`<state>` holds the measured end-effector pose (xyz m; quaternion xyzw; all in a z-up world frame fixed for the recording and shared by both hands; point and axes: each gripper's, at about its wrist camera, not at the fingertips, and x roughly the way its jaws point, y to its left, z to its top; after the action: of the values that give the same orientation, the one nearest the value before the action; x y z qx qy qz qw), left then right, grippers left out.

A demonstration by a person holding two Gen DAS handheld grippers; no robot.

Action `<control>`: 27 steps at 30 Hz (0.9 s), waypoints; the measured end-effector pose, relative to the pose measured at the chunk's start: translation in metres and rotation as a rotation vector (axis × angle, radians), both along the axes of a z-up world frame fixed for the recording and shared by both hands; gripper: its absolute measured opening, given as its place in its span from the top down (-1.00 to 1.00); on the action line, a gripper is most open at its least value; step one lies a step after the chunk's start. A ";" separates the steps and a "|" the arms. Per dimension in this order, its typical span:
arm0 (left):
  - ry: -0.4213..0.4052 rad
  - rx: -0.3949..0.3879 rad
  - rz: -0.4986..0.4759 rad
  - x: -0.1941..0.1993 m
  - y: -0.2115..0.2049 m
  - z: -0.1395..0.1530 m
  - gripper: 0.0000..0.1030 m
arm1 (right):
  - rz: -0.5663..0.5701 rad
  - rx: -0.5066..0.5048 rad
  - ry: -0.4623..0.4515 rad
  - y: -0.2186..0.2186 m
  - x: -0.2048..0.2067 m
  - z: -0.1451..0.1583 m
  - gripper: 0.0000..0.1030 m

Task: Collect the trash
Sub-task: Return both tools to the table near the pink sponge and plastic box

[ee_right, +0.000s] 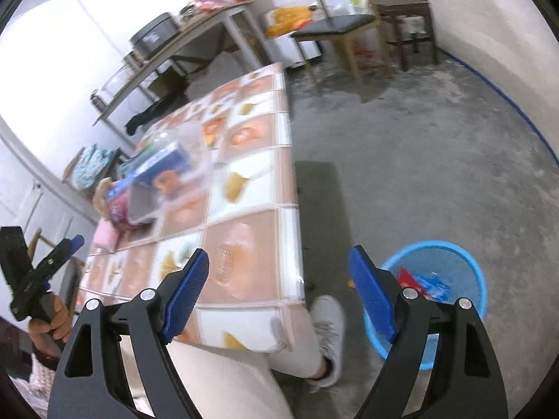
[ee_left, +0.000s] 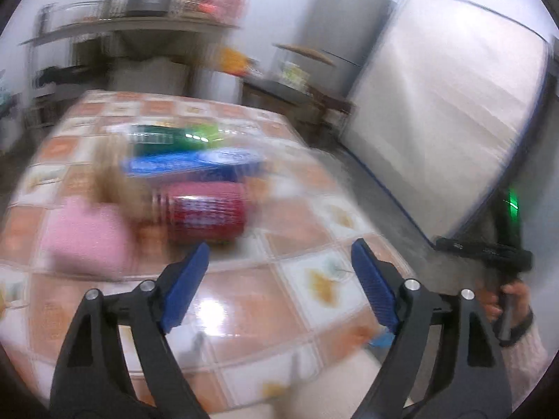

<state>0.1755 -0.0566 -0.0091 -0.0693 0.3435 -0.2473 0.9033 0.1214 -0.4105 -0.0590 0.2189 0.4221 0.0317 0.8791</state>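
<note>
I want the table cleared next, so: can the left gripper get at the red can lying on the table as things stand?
Probably yes. The left gripper is open and empty, and the red can lies just ahead of its fingertips with bare tablecloth between; the pink object sits off to one side.

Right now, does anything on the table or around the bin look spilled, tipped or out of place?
Nothing looks spilled. The red can lies on its side on the table, next to a blue package and a green one, though blur hides detail. The blue bin stands upright on the floor with wrappers inside.
</note>
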 end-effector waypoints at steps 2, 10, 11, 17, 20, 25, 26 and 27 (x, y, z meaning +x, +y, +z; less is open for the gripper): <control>0.000 -0.016 0.123 0.008 0.040 -0.002 -0.62 | 0.032 0.005 0.000 0.015 0.014 0.004 -0.55; 0.123 -0.226 0.416 0.041 0.151 -0.034 -0.62 | 0.064 0.025 0.013 0.047 0.057 0.007 -0.55; 0.135 -0.220 0.430 0.050 0.160 -0.040 -0.62 | 0.060 0.032 0.013 0.049 0.062 0.008 -0.55; 0.235 -0.227 0.389 0.095 0.196 -0.068 -0.49 | 0.013 0.088 0.021 0.041 0.089 0.005 -0.55; 0.272 -0.232 0.330 0.111 0.203 -0.075 -0.24 | 0.007 0.096 0.025 0.039 0.103 0.003 -0.55; 0.313 -0.179 0.212 0.120 0.192 -0.077 -0.04 | 0.031 0.090 0.041 0.042 0.126 -0.003 -0.55; 0.318 -0.160 0.197 0.121 0.189 -0.077 0.01 | 0.034 0.084 0.047 0.043 0.132 -0.004 -0.55; 0.318 -0.144 0.192 0.123 0.187 -0.077 0.04 | 0.039 0.079 0.051 0.044 0.136 -0.005 -0.55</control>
<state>0.2982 0.1299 -0.0863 -0.2041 0.4552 -0.1699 0.8498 0.2576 -0.3668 -0.0637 0.2460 0.4469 0.0599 0.8580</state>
